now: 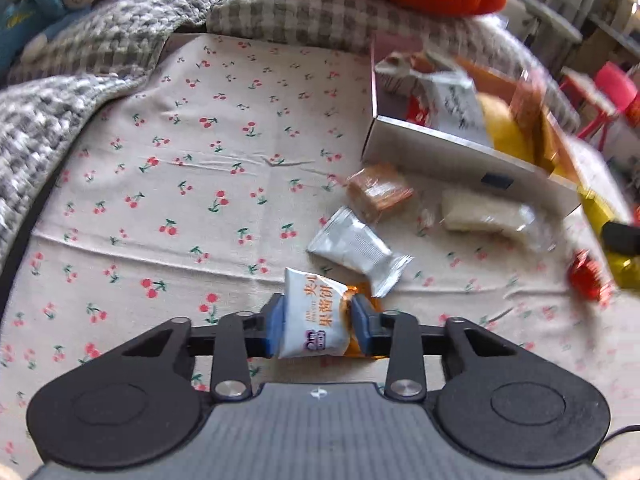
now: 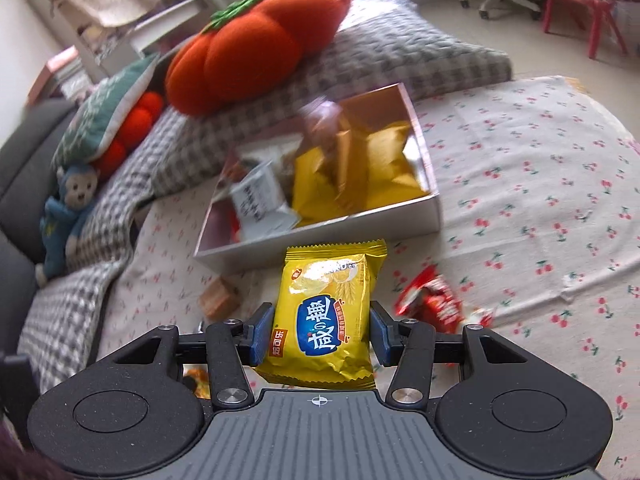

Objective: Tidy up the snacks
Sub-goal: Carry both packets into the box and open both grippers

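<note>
My left gripper [image 1: 317, 322] is shut on a white and orange biscuit packet [image 1: 310, 318] and holds it above the cherry-print cloth [image 1: 180, 184]. My right gripper [image 2: 320, 334] is shut on a yellow snack bag [image 2: 330, 316], just in front of the open white box [image 2: 320, 240]. The box [image 1: 460, 160] holds several packets, yellow ones among them. A silver packet [image 1: 356, 250], a brown wrapped cake [image 1: 376, 192], a pale wrapped cake [image 1: 486, 214] and a red packet [image 1: 588, 280] lie loose on the cloth near the box. The red packet also shows in the right wrist view [image 2: 434, 300].
A grey checked blanket [image 1: 52, 120] borders the cloth at left and back. An orange pumpkin cushion [image 2: 260, 36] and a blue monkey toy [image 2: 70, 216] rest on it. A red stool [image 2: 584, 4] and a chair base stand on the floor beyond.
</note>
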A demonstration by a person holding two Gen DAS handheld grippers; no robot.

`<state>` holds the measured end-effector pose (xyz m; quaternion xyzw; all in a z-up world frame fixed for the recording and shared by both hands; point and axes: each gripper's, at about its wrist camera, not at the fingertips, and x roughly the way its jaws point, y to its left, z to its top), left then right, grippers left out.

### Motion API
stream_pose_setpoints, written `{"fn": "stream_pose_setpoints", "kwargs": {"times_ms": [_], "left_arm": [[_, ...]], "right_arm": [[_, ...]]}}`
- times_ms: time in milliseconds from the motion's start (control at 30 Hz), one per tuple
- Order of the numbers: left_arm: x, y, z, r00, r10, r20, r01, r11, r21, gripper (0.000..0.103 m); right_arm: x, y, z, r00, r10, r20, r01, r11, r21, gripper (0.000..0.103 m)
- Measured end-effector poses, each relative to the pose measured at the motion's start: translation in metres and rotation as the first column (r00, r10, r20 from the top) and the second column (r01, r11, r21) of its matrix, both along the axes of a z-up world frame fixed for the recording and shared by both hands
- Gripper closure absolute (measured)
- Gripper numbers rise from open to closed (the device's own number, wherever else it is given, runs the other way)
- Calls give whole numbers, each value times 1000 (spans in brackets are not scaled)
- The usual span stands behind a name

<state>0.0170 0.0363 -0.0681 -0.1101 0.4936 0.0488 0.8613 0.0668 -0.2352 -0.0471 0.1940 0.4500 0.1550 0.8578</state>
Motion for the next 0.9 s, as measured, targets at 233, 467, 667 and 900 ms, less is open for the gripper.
{"fn": "stream_pose_setpoints", "kwargs": {"times_ms": [233,467,667,900], "left_arm": [[-1,-1,9,998,2,60,2,998,-67,91],[-2,-8,14,995,-17,98,27,994,-107,94],[-6,-13,23,989,-36,144,57,988,-144,94],[-8,-17,37,974,-38,222,82,978,-190,94]], "right_arm": [[2,-9,2,1000,-18,15,18,1000,21,55],[1,-9,3,1000,-13,23,13,1000,22,55],[2,-11,3,999,-22,27,21,999,29,55],[6,-21,5,998,-48,36,46,998,36,55]]}}
